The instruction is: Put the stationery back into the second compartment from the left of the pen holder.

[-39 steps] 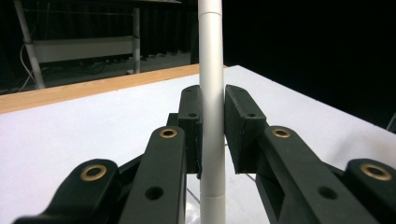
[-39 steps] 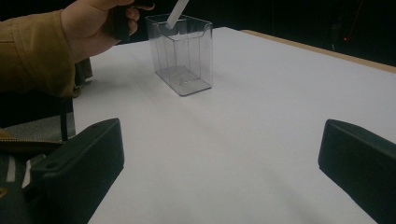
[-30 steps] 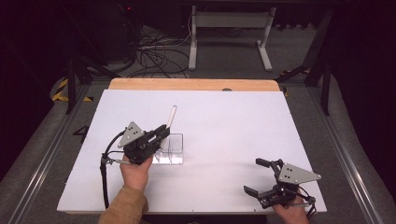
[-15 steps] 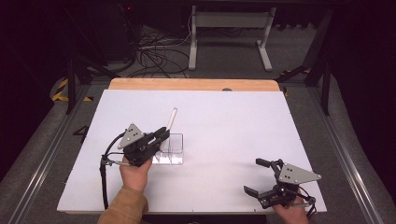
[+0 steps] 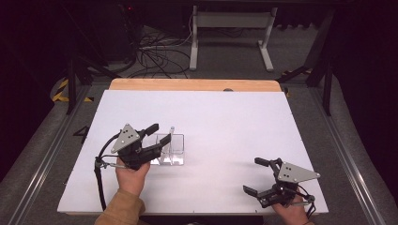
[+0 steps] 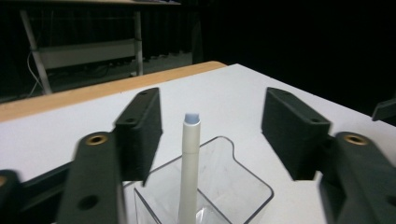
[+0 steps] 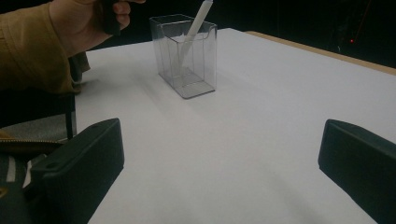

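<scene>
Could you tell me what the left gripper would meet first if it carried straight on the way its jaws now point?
Probably the white pen standing in the clear plastic holder: it rises between the left gripper, whose jaws have just opened and stand clear of it. Depth is uncertain.

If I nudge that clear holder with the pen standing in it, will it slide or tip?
The clear holder looks thin-walled and light, so it would probably slide on the smooth white table. The pen leans above its rim, so a high push might tip it. Push low.

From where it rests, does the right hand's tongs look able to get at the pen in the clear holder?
Probably yes: bare white table lies between the right tongs and the clear holder, and the pen sticks out above its rim, though the left tongs bracket it.
</scene>
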A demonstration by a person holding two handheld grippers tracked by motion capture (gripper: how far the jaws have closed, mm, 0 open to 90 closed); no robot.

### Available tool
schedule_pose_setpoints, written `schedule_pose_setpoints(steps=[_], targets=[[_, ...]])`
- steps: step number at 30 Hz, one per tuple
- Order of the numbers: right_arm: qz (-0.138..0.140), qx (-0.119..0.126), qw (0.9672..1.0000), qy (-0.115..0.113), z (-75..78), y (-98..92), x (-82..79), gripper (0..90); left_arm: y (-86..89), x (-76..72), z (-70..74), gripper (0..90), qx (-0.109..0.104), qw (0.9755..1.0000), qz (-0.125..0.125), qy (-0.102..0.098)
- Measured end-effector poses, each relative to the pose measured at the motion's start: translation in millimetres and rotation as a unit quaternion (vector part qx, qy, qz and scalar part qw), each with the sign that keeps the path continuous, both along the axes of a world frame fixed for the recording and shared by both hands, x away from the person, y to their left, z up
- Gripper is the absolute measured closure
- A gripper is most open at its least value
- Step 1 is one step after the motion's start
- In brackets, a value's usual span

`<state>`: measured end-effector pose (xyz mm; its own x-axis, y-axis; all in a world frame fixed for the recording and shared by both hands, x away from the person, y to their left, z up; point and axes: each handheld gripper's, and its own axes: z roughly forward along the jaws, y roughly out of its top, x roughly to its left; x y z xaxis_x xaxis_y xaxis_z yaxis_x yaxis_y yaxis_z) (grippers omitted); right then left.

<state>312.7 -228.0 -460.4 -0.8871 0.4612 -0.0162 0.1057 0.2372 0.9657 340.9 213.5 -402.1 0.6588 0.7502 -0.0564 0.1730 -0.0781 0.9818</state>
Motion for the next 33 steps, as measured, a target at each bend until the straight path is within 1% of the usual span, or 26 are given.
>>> schedule_pose_setpoints(steps=[2, 4, 6, 9, 10, 12, 16, 18, 21, 22, 24, 28, 30, 33], targets=[[0.000, 0.000, 1.0000, -0.001, 0.4, 0.8, 0.8, 0.9, 0.7, -4.8, 5.1, 30.8, 0.008, 0.9999, -0.004, -0.007], [0.001, 0.001, 1.0000, -0.001, 0.5, 1.3, 1.5, 0.9, 1.6, -7.3, 7.7, 27.9, 0.013, 0.9998, -0.011, -0.010], [0.001, 0.000, 1.0000, -0.001, 0.4, 2.2, 1.9, 0.9, 2.9, -9.4, 9.2, 24.7, 0.017, 0.9997, -0.015, -0.007], [0.000, -0.001, 1.0000, -0.001, 0.7, 3.2, 2.0, 0.9, 6.7, -11.9, 9.7, 21.3, 0.018, 0.9997, -0.017, -0.001], [-0.001, -0.001, 1.0000, -0.001, 0.7, 3.3, 1.8, 0.9, 8.4, -12.7, 9.8, 20.2, 0.017, 0.9997, -0.019, 0.000], [-0.003, -0.002, 1.0000, -0.004, 1.0, 3.1, 1.3, 0.9, 12.8, -14.5, 10.4, 17.4, 0.022, 0.9994, -0.026, 0.000], [-0.008, 0.002, 1.0000, -0.003, 1.5, 1.7, 2.3, 0.9, 23.8, -18.7, 11.3, 15.0, 0.012, 0.9992, -0.039, 0.004], [-0.010, 0.002, 0.9999, -0.003, 1.6, 1.4, 2.7, 1.0, 29.2, -20.6, 11.3, 13.8, 0.008, 0.9987, -0.050, 0.010], [-0.007, 0.002, 1.0000, -0.003, 1.8, 0.5, 2.4, 1.0, 36.0, -25.1, 9.9, 10.6, 0.011, 0.9983, -0.057, 0.006], [-0.005, 0.004, 1.0000, -0.003, 2.1, -0.2, 2.2, 0.9, 38.6, -26.7, 9.3, 9.8, 0.017, 0.9982, -0.058, 0.006], [-0.005, 0.006, 1.0000, -0.004, 2.4, -1.3, 2.0, 0.9, 43.3, -30.1, 7.0, 8.5, 0.017, 0.9980, -0.061, 0.005], [-0.011, 0.006, 0.9999, -0.003, 2.1, -2.1, 2.6, 1.0, 54.4, -36.1, 1.2, 7.6, 0.022, 0.9979, -0.060, 0.004], [-0.011, 0.006, 0.9999, -0.003, 2.1, -2.2, 2.7, 0.9, 59.1, -38.8, -2.6, 7.4, 0.026, 0.9978, -0.060, 0.007], [-0.011, 0.004, 0.9999, -0.004, 2.1, -2.6, 2.6, 0.9, 65.4, -41.8, -7.9, 7.0, 0.041, 0.9972, -0.061, 0.008]])
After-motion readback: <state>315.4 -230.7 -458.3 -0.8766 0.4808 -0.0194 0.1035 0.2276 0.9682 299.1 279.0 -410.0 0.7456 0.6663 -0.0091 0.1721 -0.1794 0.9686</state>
